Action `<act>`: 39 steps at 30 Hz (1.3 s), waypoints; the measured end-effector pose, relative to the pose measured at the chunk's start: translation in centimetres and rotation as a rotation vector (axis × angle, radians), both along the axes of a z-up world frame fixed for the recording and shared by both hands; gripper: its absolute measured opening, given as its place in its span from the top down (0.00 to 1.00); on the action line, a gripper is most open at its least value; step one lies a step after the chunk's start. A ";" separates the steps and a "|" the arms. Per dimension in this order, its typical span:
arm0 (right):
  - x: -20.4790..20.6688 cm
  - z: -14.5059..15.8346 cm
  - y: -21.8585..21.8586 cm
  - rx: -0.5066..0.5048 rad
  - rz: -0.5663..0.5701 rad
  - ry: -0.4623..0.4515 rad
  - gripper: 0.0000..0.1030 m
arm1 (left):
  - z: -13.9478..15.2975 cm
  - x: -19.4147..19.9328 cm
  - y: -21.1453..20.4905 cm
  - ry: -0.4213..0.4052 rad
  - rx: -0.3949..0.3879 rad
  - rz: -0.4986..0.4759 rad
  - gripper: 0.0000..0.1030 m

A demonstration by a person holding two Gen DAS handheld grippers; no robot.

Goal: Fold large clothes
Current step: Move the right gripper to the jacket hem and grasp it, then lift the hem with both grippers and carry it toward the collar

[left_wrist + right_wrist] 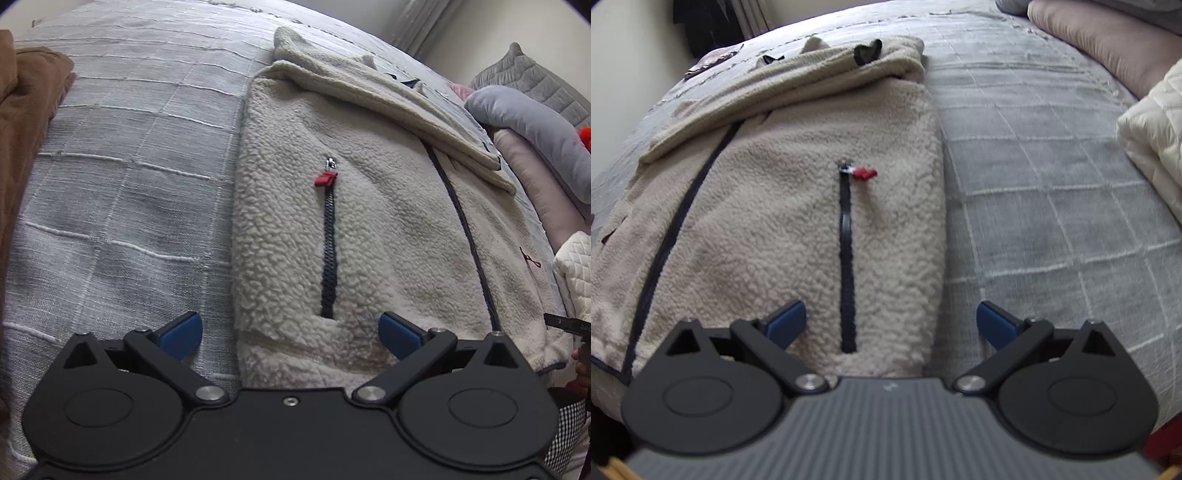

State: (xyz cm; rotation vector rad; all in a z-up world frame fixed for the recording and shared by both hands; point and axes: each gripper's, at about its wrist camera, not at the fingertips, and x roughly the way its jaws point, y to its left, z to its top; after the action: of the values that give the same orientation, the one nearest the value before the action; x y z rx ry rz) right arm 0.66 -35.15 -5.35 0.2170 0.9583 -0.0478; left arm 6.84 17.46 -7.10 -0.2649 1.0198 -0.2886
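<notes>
A cream fleece jacket (388, 236) lies flat on the grey checked bedspread (129, 184), its sleeves folded across the top. Each front panel has a dark pocket zip with a red pull (325, 180). My left gripper (290, 334) is open and empty, hovering over the jacket's near left hem corner, one blue finger (181, 334) over the bedspread. In the right wrist view the jacket (768, 221) fills the left and middle. My right gripper (891, 325) is open and empty over the jacket's near right hem corner, by its pocket zip (847, 258).
A brown garment (26, 129) lies at the bed's left edge. Grey and pink pillows (535, 125) and a white quilted item (1156, 147) sit on the right. Bare bedspread (1052, 206) lies right of the jacket. A wall and curtain stand behind.
</notes>
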 end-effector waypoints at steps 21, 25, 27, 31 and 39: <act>-0.9 -0.3 0.3 0.079 0.065 0.041 0.05 | -0.6 -0.9 -0.2 0.030 -0.131 -0.113 0.20; -1.2 0.0 0.6 0.105 0.104 0.046 0.22 | -0.7 -1.0 0.6 0.039 -0.195 -0.097 0.41; -1.5 0.1 0.7 0.118 0.125 0.044 0.28 | -0.8 -1.0 0.8 0.049 -0.222 -0.093 0.48; -2.1 0.4 0.7 0.124 0.131 0.039 0.51 | -0.8 -1.0 0.9 0.053 -0.241 -0.096 0.59; -3.3 1.5 -0.1 0.195 0.126 -0.032 0.85 | 1.1 -1.9 0.6 -0.018 -0.250 -0.062 0.77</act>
State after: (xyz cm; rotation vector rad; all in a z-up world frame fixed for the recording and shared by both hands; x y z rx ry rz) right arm -2.65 -35.26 -3.80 0.3355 0.9429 0.1651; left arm 4.91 18.10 -5.97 -0.4562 0.9752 -0.4751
